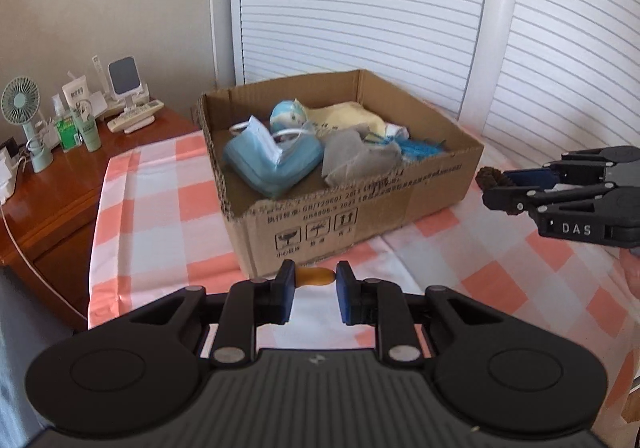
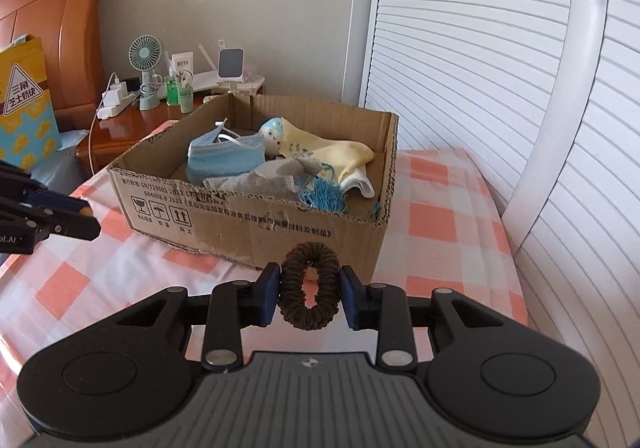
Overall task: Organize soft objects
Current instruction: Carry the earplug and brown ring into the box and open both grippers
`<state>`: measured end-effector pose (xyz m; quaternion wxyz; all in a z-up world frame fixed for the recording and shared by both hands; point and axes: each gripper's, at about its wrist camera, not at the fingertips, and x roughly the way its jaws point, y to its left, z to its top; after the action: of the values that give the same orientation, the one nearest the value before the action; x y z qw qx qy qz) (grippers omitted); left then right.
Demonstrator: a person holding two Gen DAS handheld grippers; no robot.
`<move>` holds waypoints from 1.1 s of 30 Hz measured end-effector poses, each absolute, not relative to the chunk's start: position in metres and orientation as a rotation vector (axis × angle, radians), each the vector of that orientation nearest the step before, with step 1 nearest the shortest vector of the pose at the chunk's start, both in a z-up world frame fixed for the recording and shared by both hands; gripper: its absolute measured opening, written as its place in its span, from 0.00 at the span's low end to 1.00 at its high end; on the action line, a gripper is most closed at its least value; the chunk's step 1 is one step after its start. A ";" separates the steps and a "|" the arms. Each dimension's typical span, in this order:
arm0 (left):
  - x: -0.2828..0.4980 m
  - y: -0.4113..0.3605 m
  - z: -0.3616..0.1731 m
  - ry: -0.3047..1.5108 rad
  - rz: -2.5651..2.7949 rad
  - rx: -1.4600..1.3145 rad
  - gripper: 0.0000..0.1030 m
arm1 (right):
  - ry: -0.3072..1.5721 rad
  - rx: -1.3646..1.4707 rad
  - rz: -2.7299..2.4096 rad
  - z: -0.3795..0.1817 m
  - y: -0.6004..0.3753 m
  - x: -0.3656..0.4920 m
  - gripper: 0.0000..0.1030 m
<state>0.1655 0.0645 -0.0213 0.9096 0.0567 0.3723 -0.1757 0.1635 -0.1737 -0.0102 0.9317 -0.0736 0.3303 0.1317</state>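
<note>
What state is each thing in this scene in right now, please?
Left gripper: shut on an orange band.
Right gripper: shut on a brown scrunchie.
Cardboard box: open-topped, holding soft items.
Blue face mask: lying in the box.

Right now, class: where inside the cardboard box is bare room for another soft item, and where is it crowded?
Bare floor shows along the cardboard box left wall, beside the blue masks. Middle and right are crowded: grey cloth, yellow cloth, blue string.
</note>
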 end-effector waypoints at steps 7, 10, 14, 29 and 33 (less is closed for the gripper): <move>0.196 0.047 0.019 0.674 -0.415 0.148 0.20 | 0.633 -0.166 0.298 0.008 -0.168 0.167 0.35; 0.217 0.038 0.027 0.635 -0.402 0.161 0.42 | 0.623 -0.163 0.304 0.012 -0.166 0.170 0.35; 0.238 0.030 0.023 0.627 -0.379 0.156 0.83 | 0.620 -0.176 0.306 0.015 -0.164 0.177 0.35; 0.164 0.054 0.018 0.570 -0.229 0.126 0.99 | 0.635 -0.144 0.292 0.029 -0.151 0.260 0.38; 0.153 0.054 0.018 0.568 -0.204 0.097 0.99 | 0.658 -0.133 0.249 0.028 -0.148 0.274 0.76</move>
<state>0.1525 0.0542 0.0179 0.9537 0.0477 0.2796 -0.1002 0.2743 -0.1484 0.0278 0.9365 -0.0652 0.3222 0.1220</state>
